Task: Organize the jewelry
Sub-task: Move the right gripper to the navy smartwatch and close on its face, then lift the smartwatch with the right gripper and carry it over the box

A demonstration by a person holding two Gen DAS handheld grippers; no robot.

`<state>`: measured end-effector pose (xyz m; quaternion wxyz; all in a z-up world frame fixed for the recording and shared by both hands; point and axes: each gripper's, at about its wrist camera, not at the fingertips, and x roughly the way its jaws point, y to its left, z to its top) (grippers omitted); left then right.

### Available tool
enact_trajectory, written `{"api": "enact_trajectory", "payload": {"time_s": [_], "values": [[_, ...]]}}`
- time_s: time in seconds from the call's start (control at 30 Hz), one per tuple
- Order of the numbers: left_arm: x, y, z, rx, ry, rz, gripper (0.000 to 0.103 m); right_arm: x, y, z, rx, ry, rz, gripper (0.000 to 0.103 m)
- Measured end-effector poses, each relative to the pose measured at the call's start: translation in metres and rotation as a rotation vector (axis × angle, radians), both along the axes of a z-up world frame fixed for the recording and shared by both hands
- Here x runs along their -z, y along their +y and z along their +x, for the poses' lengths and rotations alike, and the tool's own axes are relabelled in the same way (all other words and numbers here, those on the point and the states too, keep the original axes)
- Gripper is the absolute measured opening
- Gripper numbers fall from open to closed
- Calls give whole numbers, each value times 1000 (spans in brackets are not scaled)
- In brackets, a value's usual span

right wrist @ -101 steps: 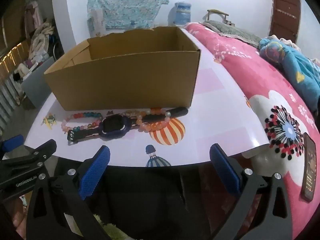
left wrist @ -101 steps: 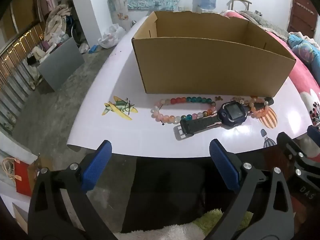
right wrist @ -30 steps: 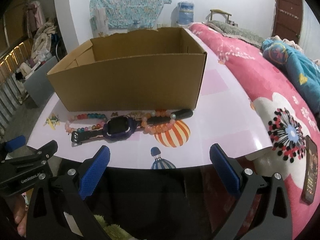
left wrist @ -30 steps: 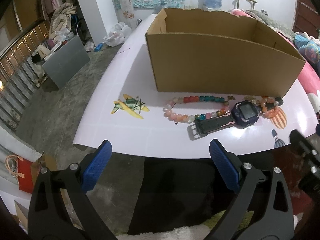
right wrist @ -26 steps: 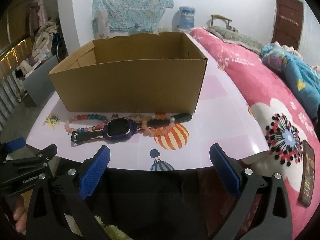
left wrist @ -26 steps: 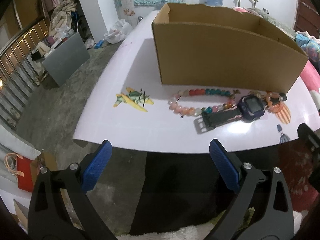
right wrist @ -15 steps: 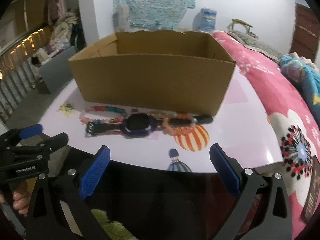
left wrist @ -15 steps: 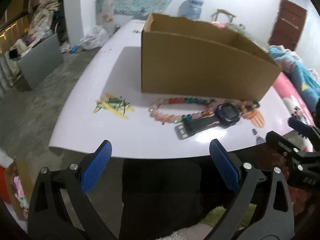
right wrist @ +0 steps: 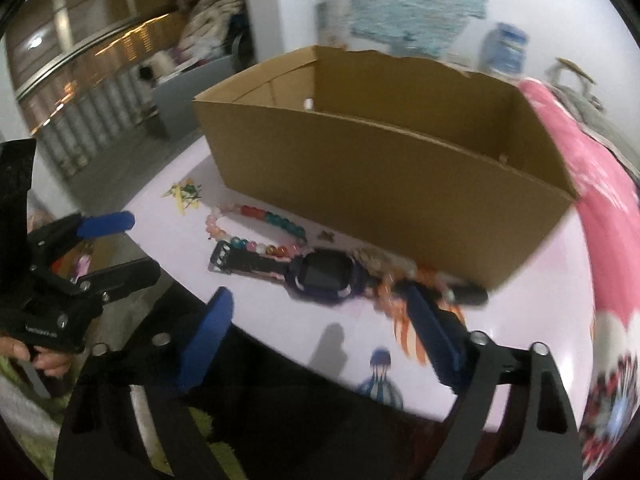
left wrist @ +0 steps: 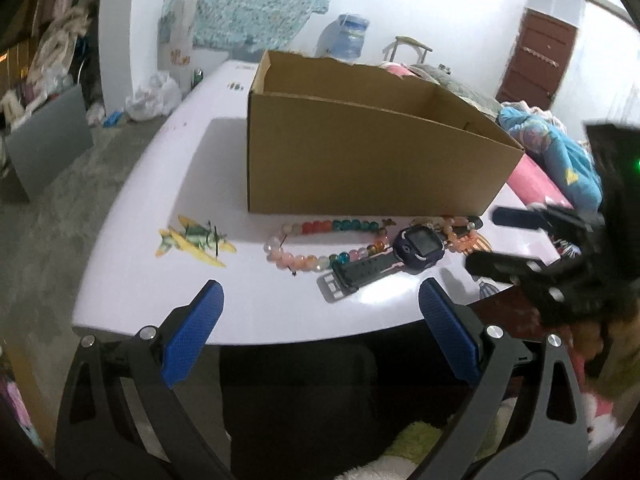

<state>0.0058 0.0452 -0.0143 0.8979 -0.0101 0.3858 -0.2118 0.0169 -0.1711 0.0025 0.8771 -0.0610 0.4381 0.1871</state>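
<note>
Item: cardboard box (left wrist: 372, 160), open-topped, standing on the far half of the white table (left wrist: 152, 216); what shows of its inside is looking bare, the floor being hidden.

Item: beaded bracelet (left wrist: 320, 240), multicoloured, lying on the table just in front of the box's near wall, left of the watch.

Item: dark watch (right wrist: 320, 272), strap stretched flat, lying across the bracelet's near side. A second, orange-toned bead string (left wrist: 460, 236) is lying at the watch's right end, blurred in the right wrist view.

Item: left gripper (left wrist: 320, 332), jaws standing wide apart, nothing between them, hanging over the table's near edge.

Item: right gripper (right wrist: 320, 332), jaws apart and just now narrowing, nothing between them, pointing down toward the watch from the near edge.

Status: all jewelry is sitting outside the box, untouched by either gripper. By this reading the sorting is only beginning; every piece is waiting to be picked and placed.
</note>
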Motion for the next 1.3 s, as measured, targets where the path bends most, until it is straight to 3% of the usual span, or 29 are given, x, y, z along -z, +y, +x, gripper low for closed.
{"api": "enact_trajectory", "payload": {"time_s": [0.03, 0.1, 0.27, 0.4, 0.6, 0.73, 0.9, 0.97, 1.07, 1.13, 1.27, 1.3], "values": [[0, -3, 1, 5, -2, 15, 94, 2, 2, 4, -18, 9, -8, 76], [1, -6, 3, 24, 2, 25, 80, 7, 5, 14, -54, 40, -25, 70], [10, -19, 5, 82, 13, 86, 63, 18, 14, 24, -95, 59, -68, 66], [15, -27, 10, 106, 32, 129, 52, 23, 8, 33, -63, 82, -10, 62], [25, -19, 31, 109, 197, 21, 45, 34, -6, 42, 20, 145, 104, 50], [36, -12, 49, 91, 312, -90, 41, 39, -13, 41, 69, 138, 140, 45], [36, -11, 60, 111, 362, -194, 41, 43, -21, 42, 104, 143, 213, 38], [36, -5, 63, 116, 399, -273, 40, 44, -25, 41, 108, 139, 235, 36], [26, 7, 61, 112, 383, -378, 41, 45, -29, 39, 108, 132, 256, 35], [23, 9, 60, 110, 370, -404, 41, 47, -30, 38, 102, 121, 269, 34], [28, 8, 69, 54, 400, -369, 40, 48, -36, 37, 95, 118, 305, 34], [28, 8, 70, 42, 403, -366, 34, 48, -37, 37, 96, 120, 315, 34]]}}
